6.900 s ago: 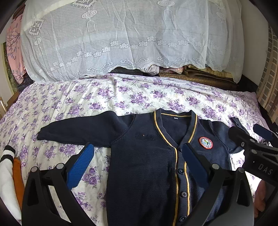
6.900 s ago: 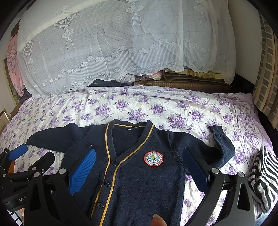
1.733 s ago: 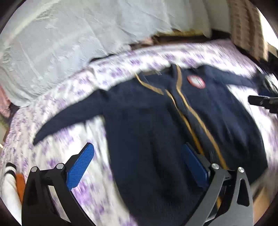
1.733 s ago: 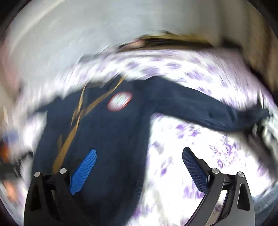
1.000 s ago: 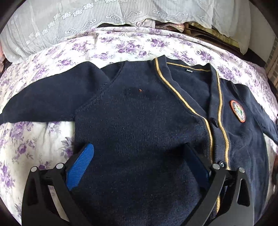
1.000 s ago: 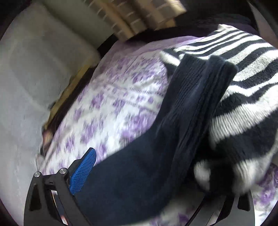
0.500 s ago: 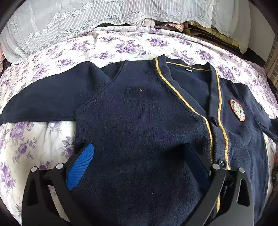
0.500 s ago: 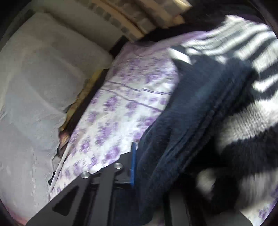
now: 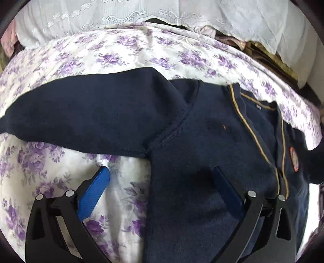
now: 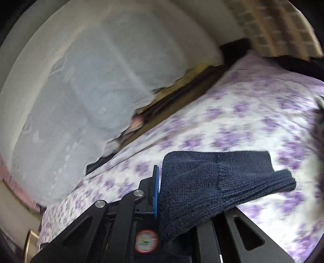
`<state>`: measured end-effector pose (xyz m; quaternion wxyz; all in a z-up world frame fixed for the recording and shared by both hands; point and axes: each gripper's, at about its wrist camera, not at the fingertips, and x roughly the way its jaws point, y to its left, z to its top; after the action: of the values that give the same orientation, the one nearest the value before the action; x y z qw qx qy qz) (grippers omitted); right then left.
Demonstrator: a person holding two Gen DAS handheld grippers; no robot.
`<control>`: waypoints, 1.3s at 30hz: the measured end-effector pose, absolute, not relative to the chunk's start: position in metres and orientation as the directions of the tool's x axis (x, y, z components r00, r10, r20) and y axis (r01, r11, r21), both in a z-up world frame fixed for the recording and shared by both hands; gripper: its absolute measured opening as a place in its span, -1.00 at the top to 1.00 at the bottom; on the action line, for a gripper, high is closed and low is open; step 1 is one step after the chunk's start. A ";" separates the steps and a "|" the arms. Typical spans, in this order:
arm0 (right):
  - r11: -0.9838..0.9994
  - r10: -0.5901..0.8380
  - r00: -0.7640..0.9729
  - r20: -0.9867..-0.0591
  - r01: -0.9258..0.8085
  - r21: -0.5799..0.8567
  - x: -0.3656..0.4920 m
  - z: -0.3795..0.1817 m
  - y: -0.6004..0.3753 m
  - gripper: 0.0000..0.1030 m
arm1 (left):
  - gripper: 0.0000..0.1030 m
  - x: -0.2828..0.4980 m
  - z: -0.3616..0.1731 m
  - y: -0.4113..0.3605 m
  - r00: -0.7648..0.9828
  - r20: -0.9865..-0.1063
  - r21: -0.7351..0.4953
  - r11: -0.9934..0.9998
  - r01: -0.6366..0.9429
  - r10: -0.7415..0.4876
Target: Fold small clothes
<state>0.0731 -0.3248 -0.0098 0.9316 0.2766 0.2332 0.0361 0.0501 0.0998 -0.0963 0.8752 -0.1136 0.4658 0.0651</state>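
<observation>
Floral bedsheet (image 10: 232, 125) lies bare beyond right hand-held gripper's (image 10: 160, 194) pinched sleeve cuff (image 10: 222, 178).

We see bare floral sheet (image 9: 125, 50) beyond the cardigan (image 9: 202, 151), open up to the lace-covered pile (image 9: 232, 18) that walls the far edge. Between our left gripper's (image 9: 160, 178) spread fingers lies the cardigan's side edge. On the right, the sleeve (image 10: 218, 182) clamped in our right gripper (image 10: 160, 194) blocks the view ahead; sheet past it lies open.

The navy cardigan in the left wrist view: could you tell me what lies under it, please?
The navy cardigan lies on the purple-flowered bedsheet, which shows all around it. Whatever is directly beneath the knit is covered.
</observation>
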 end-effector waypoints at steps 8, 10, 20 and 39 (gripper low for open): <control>0.877 0.344 0.818 -0.461 -0.104 0.470 0.105 -0.009 -0.219 0.83 | -0.92 0.053 -0.098 0.098 0.564 -0.825 -0.107 0.968 -0.227 0.042; 0.885 0.367 0.791 -0.490 -0.135 0.445 0.110 -0.016 -0.193 0.83 | -0.92 0.053 -0.098 0.100 0.564 -0.825 -0.107 0.968 -0.228 0.041; 0.963 0.250 0.628 -0.737 -0.240 0.122 0.122 -0.083 -0.102 -0.36 | -0.92 0.054 -0.102 0.099 0.562 -0.825 -0.089 0.970 -0.225 0.055; 0.937 0.276 0.605 -0.747 -0.342 0.069 0.106 -0.042 -0.080 -0.91 | -0.92 0.054 -0.104 0.097 0.558 -0.827 -0.073 0.971 -0.228 0.069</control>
<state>0.1062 -0.0800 -0.0416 0.8950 -0.0404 0.4095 0.1725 0.0545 0.0973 -0.1036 0.8783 -0.0861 0.4626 0.0844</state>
